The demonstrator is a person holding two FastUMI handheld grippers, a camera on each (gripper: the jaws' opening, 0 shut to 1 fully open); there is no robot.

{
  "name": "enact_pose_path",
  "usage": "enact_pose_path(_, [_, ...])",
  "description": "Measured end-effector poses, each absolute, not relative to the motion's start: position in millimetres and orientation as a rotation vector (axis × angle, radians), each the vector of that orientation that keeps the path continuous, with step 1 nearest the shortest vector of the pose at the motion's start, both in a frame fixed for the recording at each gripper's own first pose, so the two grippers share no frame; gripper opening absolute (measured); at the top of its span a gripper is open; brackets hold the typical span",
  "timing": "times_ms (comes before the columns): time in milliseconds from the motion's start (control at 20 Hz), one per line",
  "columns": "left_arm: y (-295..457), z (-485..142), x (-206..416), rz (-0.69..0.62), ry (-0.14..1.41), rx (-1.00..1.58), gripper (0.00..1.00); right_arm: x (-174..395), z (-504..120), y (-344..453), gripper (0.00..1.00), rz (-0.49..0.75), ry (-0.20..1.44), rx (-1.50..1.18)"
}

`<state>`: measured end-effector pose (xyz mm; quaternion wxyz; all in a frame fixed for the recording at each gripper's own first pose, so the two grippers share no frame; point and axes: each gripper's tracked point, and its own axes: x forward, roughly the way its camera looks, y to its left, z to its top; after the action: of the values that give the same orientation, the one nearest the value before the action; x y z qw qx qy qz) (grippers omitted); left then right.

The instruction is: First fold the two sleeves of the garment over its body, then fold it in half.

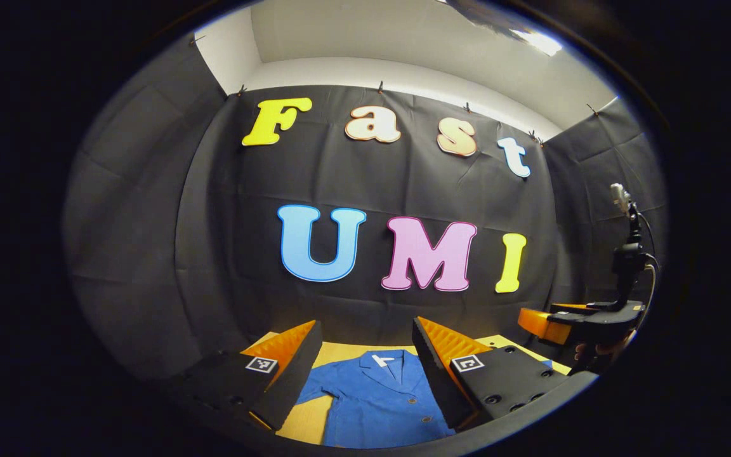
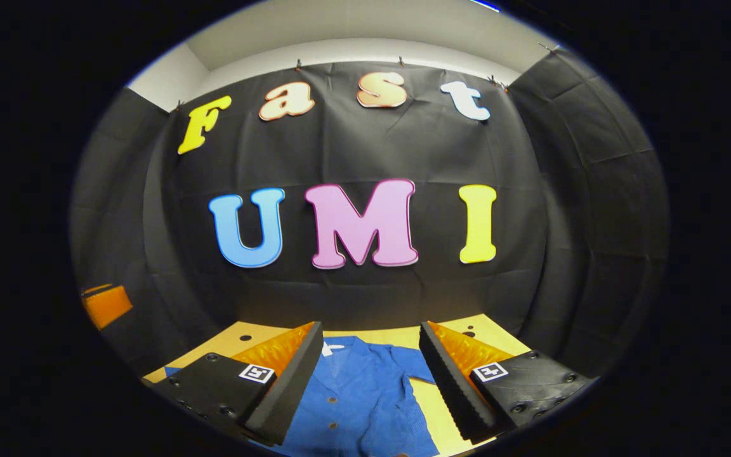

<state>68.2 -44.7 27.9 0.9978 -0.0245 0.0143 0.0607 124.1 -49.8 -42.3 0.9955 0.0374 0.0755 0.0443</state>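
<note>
A blue buttoned jacket (image 1: 375, 400) with a collar lies flat on a yellowish wooden table (image 1: 299, 425); it also appears as the blue jacket (image 2: 356, 400) in the right gripper view. My left gripper (image 1: 365, 371) hovers open above the jacket's collar and chest, nothing between its fingers. My right gripper (image 2: 368, 374) is open too, held above the jacket's upper body. The right gripper (image 1: 568, 320) also shows at the right edge of the left gripper view, held by a hand (image 1: 600, 349). The sleeves are mostly hidden behind the fingers.
Black cloth walls close the booth at the back and both sides. The table (image 2: 251, 336) has small holes near its far edge. An orange and black part of the other gripper (image 2: 105, 304) sits at the left edge of the right gripper view.
</note>
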Motion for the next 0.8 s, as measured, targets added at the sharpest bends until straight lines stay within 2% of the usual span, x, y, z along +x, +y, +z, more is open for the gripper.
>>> enact_pose_path(200, [-61, 19, 77, 0.14, 0.064, -0.063, 0.82, 161, -92, -111, 0.97, 0.009, 0.29, 0.107])
enact_pose_path(400, [-86, 13, 95, 0.153, 0.089, -0.075, 0.82, 195, -163, -208, 0.97, -0.133, 0.451, 0.121])
enact_pose_path(600, [-114, 7, 122, 0.163, 0.111, -0.08, 0.82, 199, -230, -308, 0.98, -0.277, 0.644, 0.142])
enact_pose_path(800, [-154, -6, 153, 0.114, 0.161, -0.069, 0.82, 201, -288, -383, 0.98, -0.378, 0.785, 0.241])
